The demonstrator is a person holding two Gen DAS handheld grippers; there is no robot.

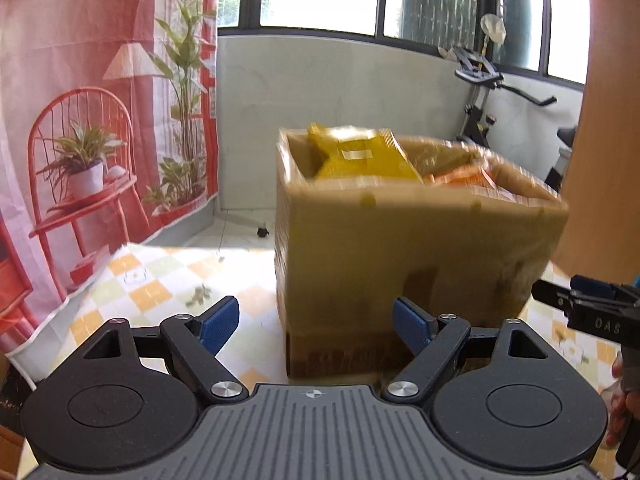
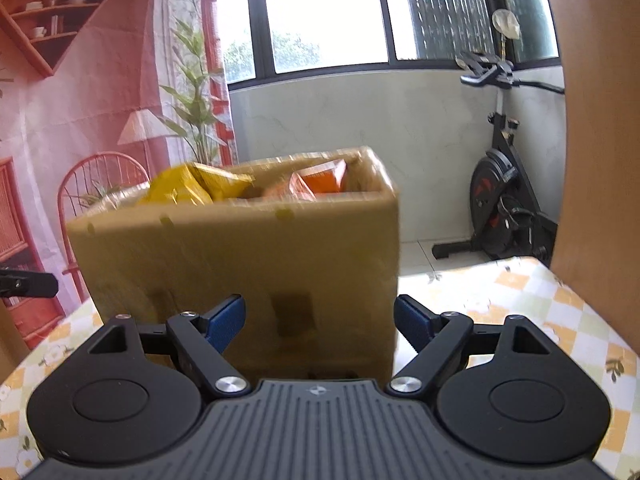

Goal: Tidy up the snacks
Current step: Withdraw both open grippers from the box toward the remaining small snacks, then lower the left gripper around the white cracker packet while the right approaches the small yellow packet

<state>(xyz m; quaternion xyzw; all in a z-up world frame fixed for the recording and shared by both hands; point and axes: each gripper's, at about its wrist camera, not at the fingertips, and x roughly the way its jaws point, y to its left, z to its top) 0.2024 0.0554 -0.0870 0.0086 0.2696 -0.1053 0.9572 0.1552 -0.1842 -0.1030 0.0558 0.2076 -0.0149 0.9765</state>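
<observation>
Both hand-held grippers, left (image 1: 316,326) and right (image 2: 320,324), gape empty. A box (image 1: 400,248) of snack bags (image 1: 364,156) stands on the tabletop (image 1: 152,280).

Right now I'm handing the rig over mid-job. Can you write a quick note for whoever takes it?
Left gripper: open, holding nothing, facing the cardboard box.
Right gripper: open, holding nothing, facing the same box from the other side.
Things: the box stands on the checked tablecloth. A yellow snack bag and an orange snack bag stick up out of its open top.
Done: nothing shows outside the box; no snack is on the cloth.
Left: take the bags out and sort them. Neither gripper touches the box yet. The pictures are blurred, so check for other packs inside.
</observation>
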